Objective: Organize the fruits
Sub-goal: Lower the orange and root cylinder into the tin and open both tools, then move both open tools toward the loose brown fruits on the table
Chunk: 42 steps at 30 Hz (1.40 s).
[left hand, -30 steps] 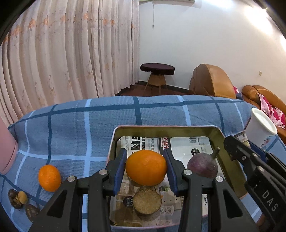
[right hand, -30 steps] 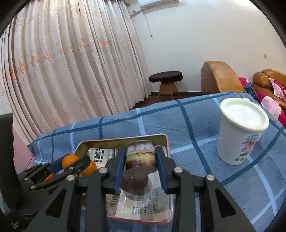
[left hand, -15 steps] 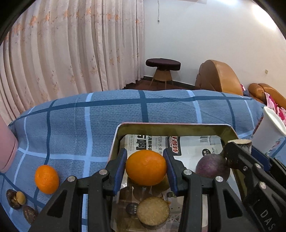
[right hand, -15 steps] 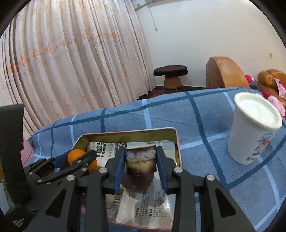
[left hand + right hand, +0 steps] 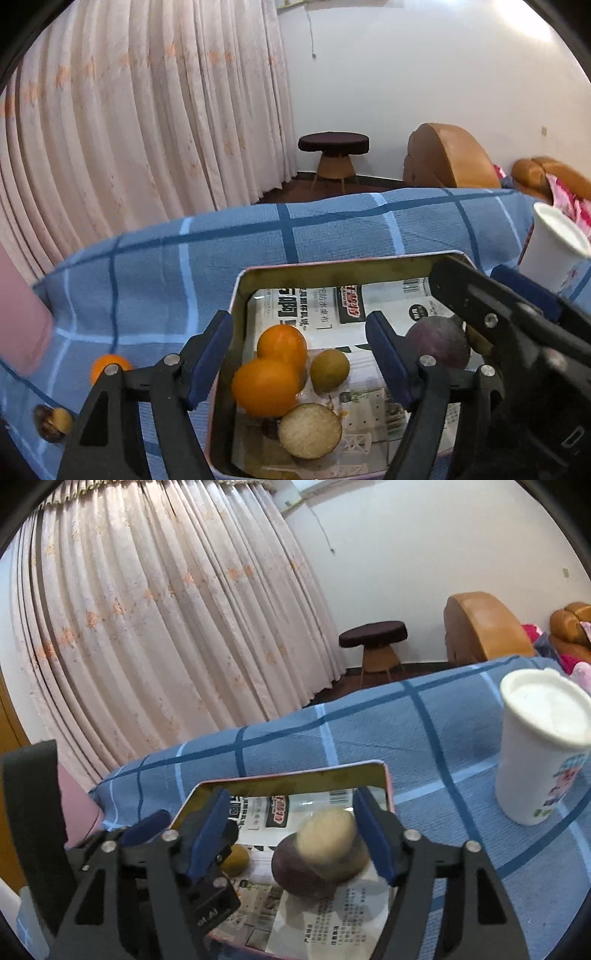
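Now released: left hand-held gripper (image 5: pixel 299 356) and right hand-held gripper (image 5: pixel 291 834) both spread wide, holding nothing; orange (image 5: pixel 266 386) and cut fruit (image 5: pixel 327 836) dropped into tin tray (image 5: pixel 332 271). Remaining: stray orange (image 5: pixel 107 365) at nine o'clock.

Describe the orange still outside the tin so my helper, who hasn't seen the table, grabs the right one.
Start at the metal tin on the blue checked cloth. On the cloth left of it lies one orange, alone; the two other oranges sit inside the tin.
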Motion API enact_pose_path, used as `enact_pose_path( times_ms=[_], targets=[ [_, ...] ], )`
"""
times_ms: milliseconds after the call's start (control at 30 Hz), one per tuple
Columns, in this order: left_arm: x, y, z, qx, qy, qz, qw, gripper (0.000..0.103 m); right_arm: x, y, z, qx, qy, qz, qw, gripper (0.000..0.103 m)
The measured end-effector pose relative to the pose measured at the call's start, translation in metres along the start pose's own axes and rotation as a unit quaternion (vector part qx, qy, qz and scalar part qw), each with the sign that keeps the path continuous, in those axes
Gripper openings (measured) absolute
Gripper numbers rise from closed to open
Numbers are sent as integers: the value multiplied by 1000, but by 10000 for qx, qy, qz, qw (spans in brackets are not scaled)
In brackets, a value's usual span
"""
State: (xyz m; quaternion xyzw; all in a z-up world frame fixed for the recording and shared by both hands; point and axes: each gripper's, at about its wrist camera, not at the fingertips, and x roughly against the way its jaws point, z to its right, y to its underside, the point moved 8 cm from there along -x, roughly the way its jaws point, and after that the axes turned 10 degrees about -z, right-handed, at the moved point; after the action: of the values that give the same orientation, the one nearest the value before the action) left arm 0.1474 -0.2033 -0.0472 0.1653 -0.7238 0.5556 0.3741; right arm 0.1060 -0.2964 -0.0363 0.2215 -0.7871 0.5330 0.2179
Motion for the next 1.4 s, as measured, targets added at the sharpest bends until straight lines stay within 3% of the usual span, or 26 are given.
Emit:
enact_pose_path(
  times_ms=[200,467,1033,1400],
  targets=[
    [0,4,-9,235,53,-100,9997,76,13,-5,-1,-12,85,264,9996,78],
    [19,15,-39,691,-75,171,9974,76,17,-4,-1,47,259,377,9989,83],
    [36,49,-89,693,-731,326,9944,76,21,11,-14,240,397,475,9978,83],
    [47,66,-117,736,-760,287,9940,76,17,34,-42,328,341,358,9982,83]
  ],
)
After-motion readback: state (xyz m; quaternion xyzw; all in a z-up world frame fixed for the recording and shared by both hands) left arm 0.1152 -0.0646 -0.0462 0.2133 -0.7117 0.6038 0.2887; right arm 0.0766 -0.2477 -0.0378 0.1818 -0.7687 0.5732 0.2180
